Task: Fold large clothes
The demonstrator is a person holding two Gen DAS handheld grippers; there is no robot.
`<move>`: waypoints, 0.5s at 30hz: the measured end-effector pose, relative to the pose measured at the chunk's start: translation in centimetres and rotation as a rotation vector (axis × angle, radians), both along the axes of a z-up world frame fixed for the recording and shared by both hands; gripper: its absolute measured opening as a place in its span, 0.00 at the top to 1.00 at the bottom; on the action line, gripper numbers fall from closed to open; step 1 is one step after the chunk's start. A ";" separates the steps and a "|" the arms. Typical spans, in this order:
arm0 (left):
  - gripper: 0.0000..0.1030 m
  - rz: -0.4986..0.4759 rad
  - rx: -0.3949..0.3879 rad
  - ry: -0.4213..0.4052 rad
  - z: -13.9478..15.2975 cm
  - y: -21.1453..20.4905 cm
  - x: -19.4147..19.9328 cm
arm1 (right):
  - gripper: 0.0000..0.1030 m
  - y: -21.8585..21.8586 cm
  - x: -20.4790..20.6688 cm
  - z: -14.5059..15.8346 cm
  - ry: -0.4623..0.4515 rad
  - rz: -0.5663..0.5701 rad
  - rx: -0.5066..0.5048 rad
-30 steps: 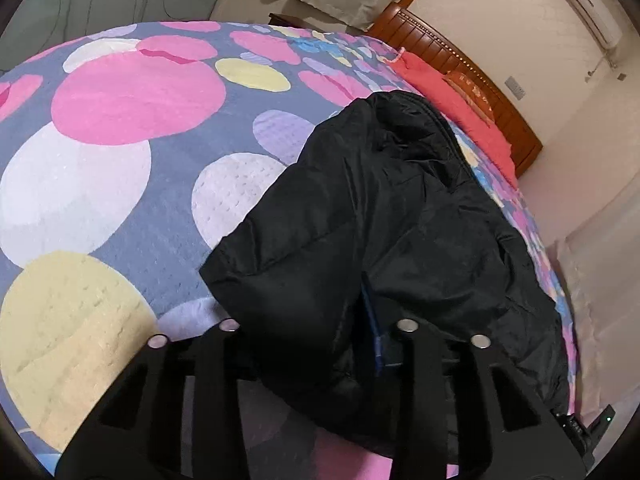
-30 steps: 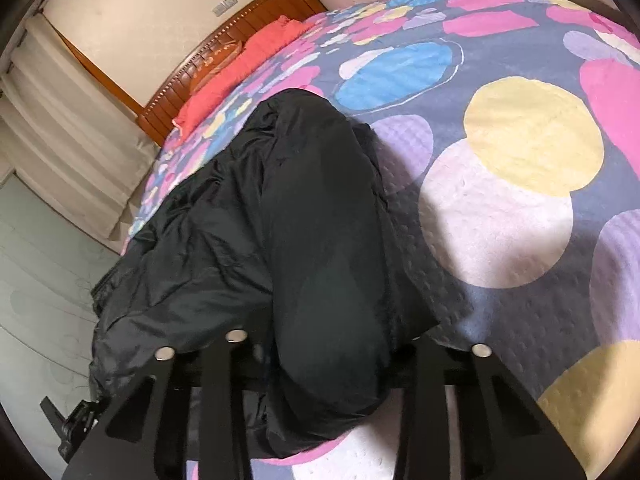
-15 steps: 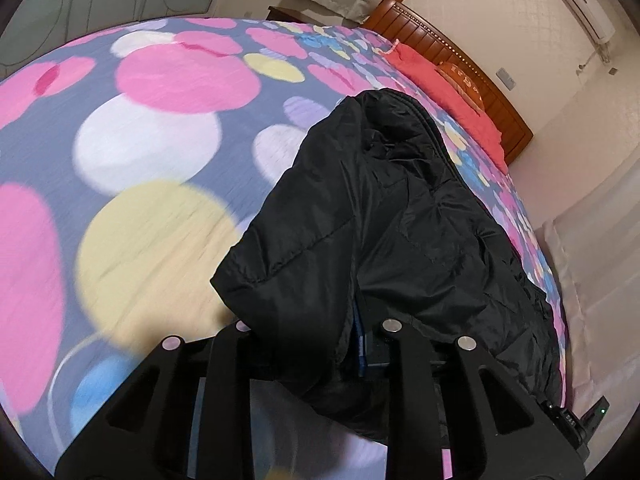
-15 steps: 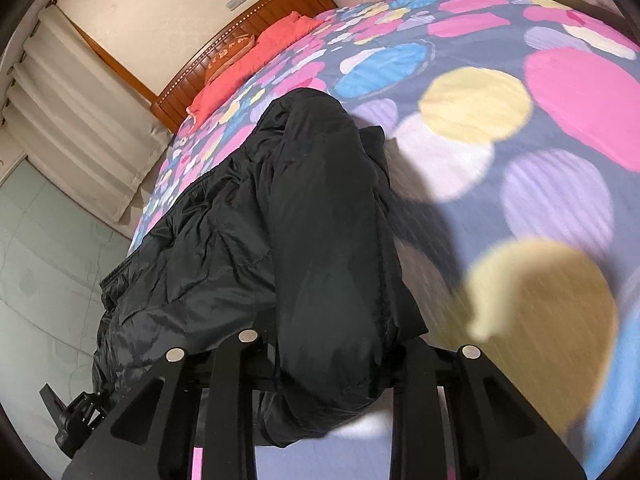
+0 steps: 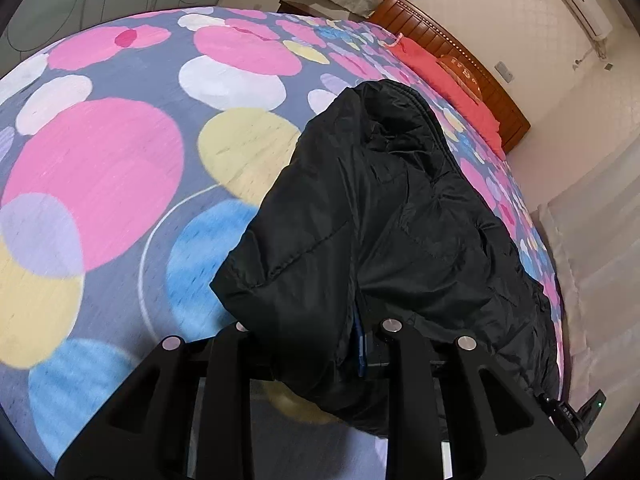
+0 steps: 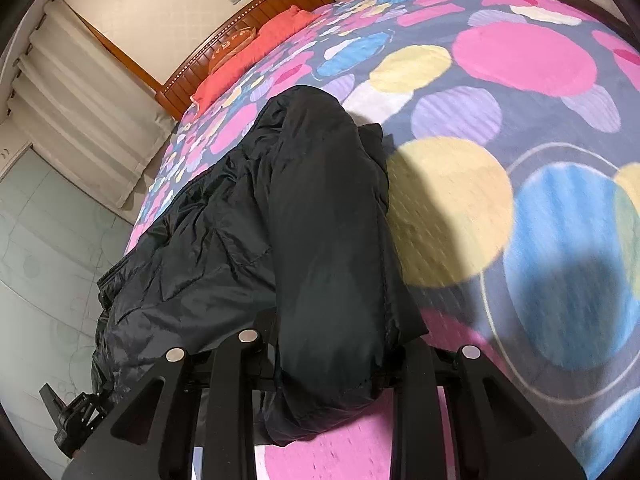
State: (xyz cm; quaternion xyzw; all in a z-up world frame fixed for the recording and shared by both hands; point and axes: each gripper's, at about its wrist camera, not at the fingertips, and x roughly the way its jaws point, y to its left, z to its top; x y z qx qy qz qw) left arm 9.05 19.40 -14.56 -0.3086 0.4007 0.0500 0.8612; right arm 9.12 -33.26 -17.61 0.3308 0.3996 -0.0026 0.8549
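Left hand-held gripper [image 5: 316, 364] clamped on black puffer jacket [image 5: 380, 220] hem, fabric bunched between fingers. Right hand-held gripper [image 6: 324, 368] likewise pinching jacket [image 6: 304, 240] edge. Jacket lifted at near end, trailing forward across spotted bedspread [image 5: 120, 168]. Beyond jacket: red pillows [image 6: 256, 52], then wooden headboard [image 5: 460, 52] against wall.
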 end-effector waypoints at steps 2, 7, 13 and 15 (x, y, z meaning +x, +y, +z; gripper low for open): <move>0.76 0.002 -0.002 0.000 0.0 0.0 -0.4 | 0.74 -0.1 -0.2 -0.1 0.000 -0.001 0.005; 0.76 0.001 0.004 0.001 0.0 -0.1 -0.8 | 0.74 -0.2 -0.2 0.0 0.001 0.000 0.010; 0.70 -0.007 0.030 0.007 -0.1 -0.2 -1.2 | 0.65 -0.3 -0.3 -0.1 0.020 0.005 0.023; 0.67 -0.010 0.034 0.013 0.0 0.0 -1.5 | 0.63 -0.3 -0.7 0.0 0.031 0.000 0.018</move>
